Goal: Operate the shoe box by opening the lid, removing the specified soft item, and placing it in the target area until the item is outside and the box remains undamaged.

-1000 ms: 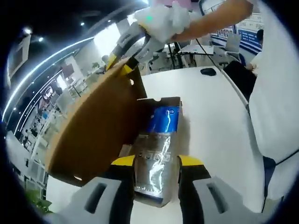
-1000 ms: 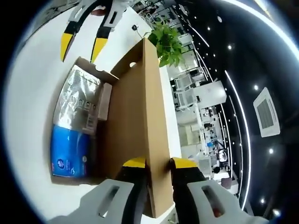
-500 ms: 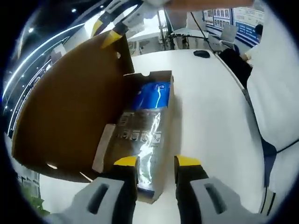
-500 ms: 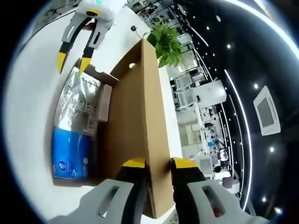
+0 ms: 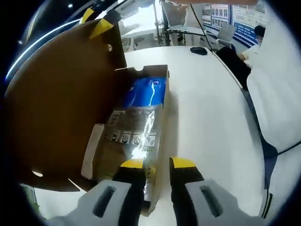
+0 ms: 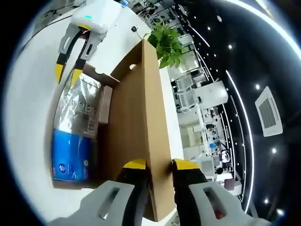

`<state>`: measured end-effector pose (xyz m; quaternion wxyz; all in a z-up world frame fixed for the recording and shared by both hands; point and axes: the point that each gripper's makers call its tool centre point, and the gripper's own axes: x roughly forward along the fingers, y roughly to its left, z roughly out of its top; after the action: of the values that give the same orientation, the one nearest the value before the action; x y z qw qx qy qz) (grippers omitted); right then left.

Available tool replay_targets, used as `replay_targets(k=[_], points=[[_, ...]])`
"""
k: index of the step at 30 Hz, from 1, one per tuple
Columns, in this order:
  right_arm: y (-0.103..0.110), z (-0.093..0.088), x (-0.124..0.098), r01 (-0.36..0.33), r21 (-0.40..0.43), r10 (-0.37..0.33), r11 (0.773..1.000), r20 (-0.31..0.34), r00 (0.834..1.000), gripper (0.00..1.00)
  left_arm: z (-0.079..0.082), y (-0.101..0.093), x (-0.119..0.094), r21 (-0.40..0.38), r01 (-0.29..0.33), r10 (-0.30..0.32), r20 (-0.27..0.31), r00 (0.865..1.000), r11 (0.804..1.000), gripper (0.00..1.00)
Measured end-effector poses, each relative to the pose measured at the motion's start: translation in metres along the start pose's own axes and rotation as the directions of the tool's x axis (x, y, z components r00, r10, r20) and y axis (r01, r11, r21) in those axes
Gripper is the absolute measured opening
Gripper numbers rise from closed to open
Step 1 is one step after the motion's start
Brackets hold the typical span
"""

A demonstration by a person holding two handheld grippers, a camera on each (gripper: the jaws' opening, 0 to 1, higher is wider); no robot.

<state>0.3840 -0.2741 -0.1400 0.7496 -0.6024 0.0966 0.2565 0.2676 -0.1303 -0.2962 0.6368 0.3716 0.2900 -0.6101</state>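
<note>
The brown shoe box (image 5: 162,70) lies open on the white table (image 5: 207,108). Its lid (image 5: 61,103) stands raised on the left, and my right gripper (image 5: 94,21) is shut on the lid's top corner. A soft silver and blue packet (image 5: 136,122) lies inside the box. My left gripper (image 5: 158,165) is open, its yellow-tipped jaws over the packet's silver end at the near end of the box. In the right gripper view my right gripper (image 6: 160,165) clamps the lid (image 6: 141,117) edge, and the left gripper (image 6: 67,69) hovers at the packet's (image 6: 77,122) far end.
A white card (image 5: 91,150) sits between packet and lid-side wall. A black mouse (image 5: 197,51) lies far across the table. A person in white (image 5: 277,94) stands along the right edge. A potted plant (image 6: 167,40) is beyond the lid.
My left gripper has come in closer to the box's end and its jaws have narrowed. The right gripper keeps the lid up in the same place.
</note>
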Motion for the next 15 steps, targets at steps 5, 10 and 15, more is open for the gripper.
replay_targets(k=[5,10,15], points=[[0.0000,0.0003,0.0004,0.000,0.000,0.000,1.000,0.000,1.000,0.17,-0.0035,-0.0028,0.0054,0.020,0.015,-0.015,-0.014,1.000,1.000,0.16],[0.0000,0.0004,0.0004,-0.001,-0.002,0.001,1.000,0.000,1.000,0.17,-0.0042,-0.0003,0.0079,0.030,0.012,-0.012,-0.019,1.000,0.999,0.12],[-0.0001,0.0011,0.0007,-0.001,-0.002,0.001,1.000,-0.001,1.000,0.17,-0.0032,0.0036,0.0078,0.033,0.003,-0.002,-0.032,0.999,0.999,0.07]])
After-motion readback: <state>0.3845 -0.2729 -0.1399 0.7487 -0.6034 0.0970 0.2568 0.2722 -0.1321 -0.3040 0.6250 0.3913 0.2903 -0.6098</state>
